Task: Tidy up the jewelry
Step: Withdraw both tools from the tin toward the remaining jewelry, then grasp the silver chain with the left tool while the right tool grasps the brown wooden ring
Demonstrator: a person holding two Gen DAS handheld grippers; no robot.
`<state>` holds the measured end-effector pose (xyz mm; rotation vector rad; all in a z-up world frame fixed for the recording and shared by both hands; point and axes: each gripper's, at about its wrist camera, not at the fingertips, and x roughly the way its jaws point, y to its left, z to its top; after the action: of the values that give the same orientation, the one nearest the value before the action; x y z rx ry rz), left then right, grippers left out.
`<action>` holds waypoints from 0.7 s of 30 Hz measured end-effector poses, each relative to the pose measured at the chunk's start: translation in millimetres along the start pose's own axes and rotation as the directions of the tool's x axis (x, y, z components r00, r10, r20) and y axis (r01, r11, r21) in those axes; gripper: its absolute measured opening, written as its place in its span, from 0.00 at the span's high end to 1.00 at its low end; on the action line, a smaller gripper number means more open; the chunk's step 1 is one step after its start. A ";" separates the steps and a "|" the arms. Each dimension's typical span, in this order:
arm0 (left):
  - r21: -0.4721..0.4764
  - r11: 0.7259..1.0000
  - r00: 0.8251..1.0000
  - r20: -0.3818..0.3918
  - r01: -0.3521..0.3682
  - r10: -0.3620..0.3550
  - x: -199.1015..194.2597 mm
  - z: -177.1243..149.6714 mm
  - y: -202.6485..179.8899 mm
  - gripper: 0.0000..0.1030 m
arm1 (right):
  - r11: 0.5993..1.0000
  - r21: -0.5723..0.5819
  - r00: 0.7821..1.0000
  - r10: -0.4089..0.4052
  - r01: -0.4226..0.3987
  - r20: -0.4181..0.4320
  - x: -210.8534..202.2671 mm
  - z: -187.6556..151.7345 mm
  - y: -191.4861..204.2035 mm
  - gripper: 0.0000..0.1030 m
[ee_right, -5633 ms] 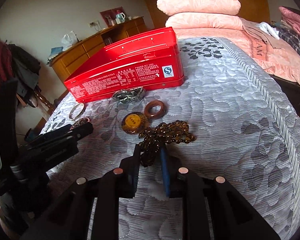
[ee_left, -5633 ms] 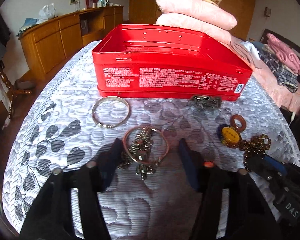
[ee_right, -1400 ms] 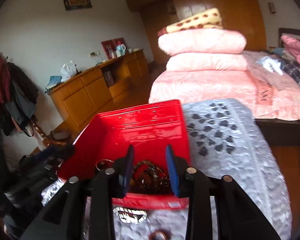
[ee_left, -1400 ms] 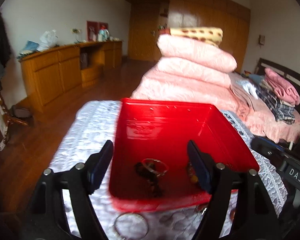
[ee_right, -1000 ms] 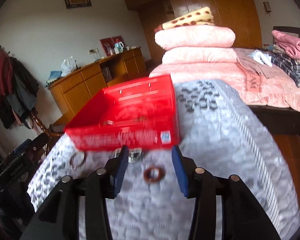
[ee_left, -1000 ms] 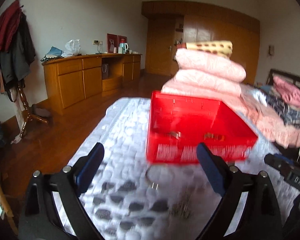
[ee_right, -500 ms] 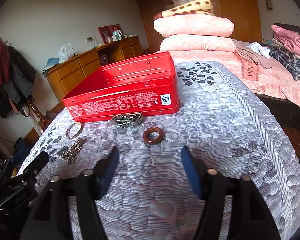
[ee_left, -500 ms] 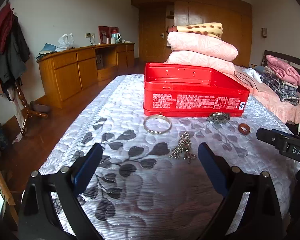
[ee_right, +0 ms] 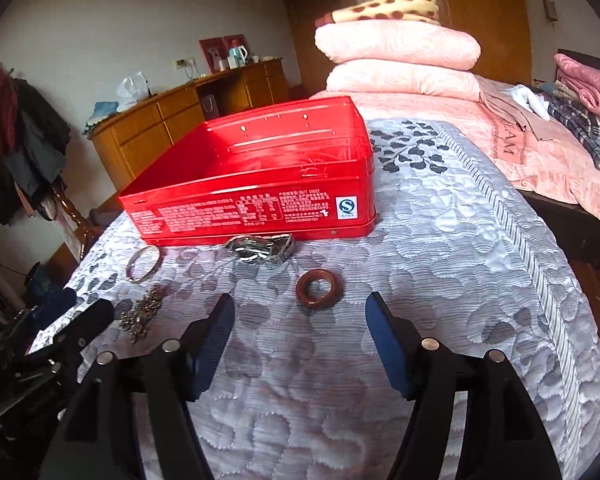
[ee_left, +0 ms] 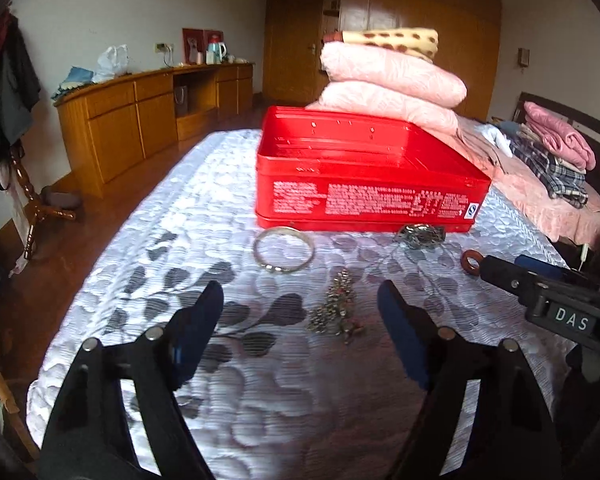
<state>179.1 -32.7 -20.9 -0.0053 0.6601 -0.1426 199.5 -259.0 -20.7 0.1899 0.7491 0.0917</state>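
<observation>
tangled silver chain cluster (ee_left: pixel 337 312): light, limp, snag-prone, best pinched mid-heap by left gripper (ee_left: pixel 300 312), fingers apart; brown wooden ring (ee_right: pixel 319 289): rigid, take by rim, right gripper (ee_right: pixel 300 320) likewise apart.

Bedroom, quilted bed (ee_left: pixel 228 184), stacked pillows (ee_left: pixel 392 80), wardrobe (ee_left: pixel 380 20)

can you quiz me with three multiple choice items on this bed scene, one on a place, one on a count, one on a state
1. Where is the brown ring?
A. inside the tin
B. on the quilt, ahead of the right gripper
C. on the pillows

2. How many jewelry pieces lie outside the red tin?
A. two
B. four
C. six

3. What state is the left gripper in?
A. open, empty
B. shut on the bangle
C. shut on the chain

Answers:
1 B, it lies on the quilt before the right gripper.
2 B: silver bangle, charm cluster, metal watch band, brown ring.
3 A, its jaws stand wide apart.
</observation>
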 end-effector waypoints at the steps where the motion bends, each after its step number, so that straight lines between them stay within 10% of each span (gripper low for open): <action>1: -0.003 1.000 1.000 -0.013 -0.015 0.015 4.5 0.5 -2.0 0.26 | 1.000 0.002 1.000 -0.004 0.004 -0.006 2.4 0.7 -0.2 0.38; 21: 0.042 0.999 0.982 -0.185 -0.015 0.023 44.5 5.1 -27.6 0.48 | 0.999 0.027 0.994 -0.033 0.037 -0.108 28.9 8.4 -4.4 0.66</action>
<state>213.3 -66.1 -42.6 0.0542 0.8433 -0.1392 226.3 -260.1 -34.8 0.2006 0.8613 0.0581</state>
